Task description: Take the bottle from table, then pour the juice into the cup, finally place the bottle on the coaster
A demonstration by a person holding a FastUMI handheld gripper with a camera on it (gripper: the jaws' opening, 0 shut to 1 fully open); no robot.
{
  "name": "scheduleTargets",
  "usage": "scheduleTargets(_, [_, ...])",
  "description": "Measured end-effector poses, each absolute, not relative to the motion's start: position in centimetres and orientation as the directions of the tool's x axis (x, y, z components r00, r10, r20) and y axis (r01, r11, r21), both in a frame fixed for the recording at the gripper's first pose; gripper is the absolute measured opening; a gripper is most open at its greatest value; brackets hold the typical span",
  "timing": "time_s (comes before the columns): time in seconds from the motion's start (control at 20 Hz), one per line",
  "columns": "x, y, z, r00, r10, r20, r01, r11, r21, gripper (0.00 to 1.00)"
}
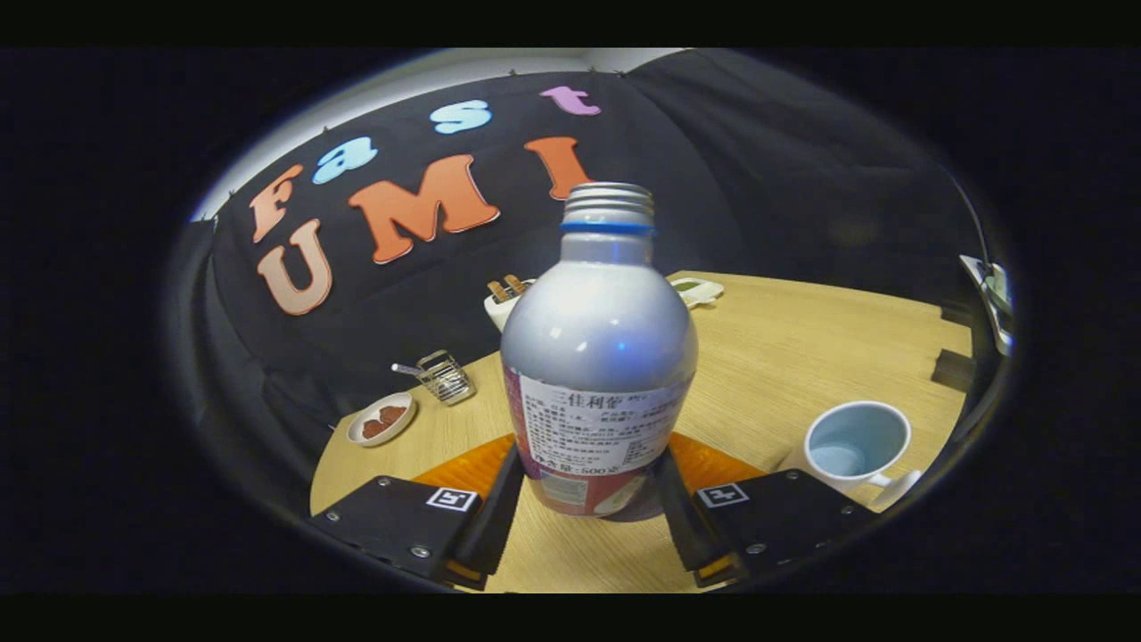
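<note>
The tongs [592, 499] sit low over the wooden desk [802, 357]. The silver bottle [599, 357] stands upright right between the 2 fingers. It has no cap on, & a blue ring sits under the screw top. A white label w/ small print wraps its lower half. The left finger [495, 508] & the right finger [682, 513] both press on the bottle's sides near its bottom, so the tongs are closed about as wide as the bottle & have hold of it.

The orange coaster [463, 468] lies flat on the desk just behind the bottle's base. It peeks out on both sides of the bottle. Can't tell if the bottle touches it.

The white cup [857, 443] stands near the desk's right edge, next to the right finger. It looks light blue inside. Can't tell if there is juice in it.

Near the far left edge are a small white dish w/ brown bits [381, 419] & a little wire rack [446, 376]. At the desk's far edge, behind the bottle, stands a white holder w/ brown sticks [501, 299].
</note>
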State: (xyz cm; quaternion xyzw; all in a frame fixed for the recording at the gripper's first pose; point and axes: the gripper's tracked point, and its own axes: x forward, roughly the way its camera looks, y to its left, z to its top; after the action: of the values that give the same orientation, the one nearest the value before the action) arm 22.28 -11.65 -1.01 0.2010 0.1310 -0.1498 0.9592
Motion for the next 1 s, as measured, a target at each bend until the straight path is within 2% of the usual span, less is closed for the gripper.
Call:
scheduleTargets(0.2, [23.2,-12.5,-2.8,0.894,-0.3,-0.333,0.365,0.918,0.155,0.75])
scheduleTargets(0.45, [24.3,-11.9,-4.6,0.884,-0.317,-0.344,0.346,0.938,0.025,0.75])
scheduleTargets(1.0, [24.4,-11.5,-6.7,0.872,-0.329,-0.362,0.352,0.936,0.0,0.81])
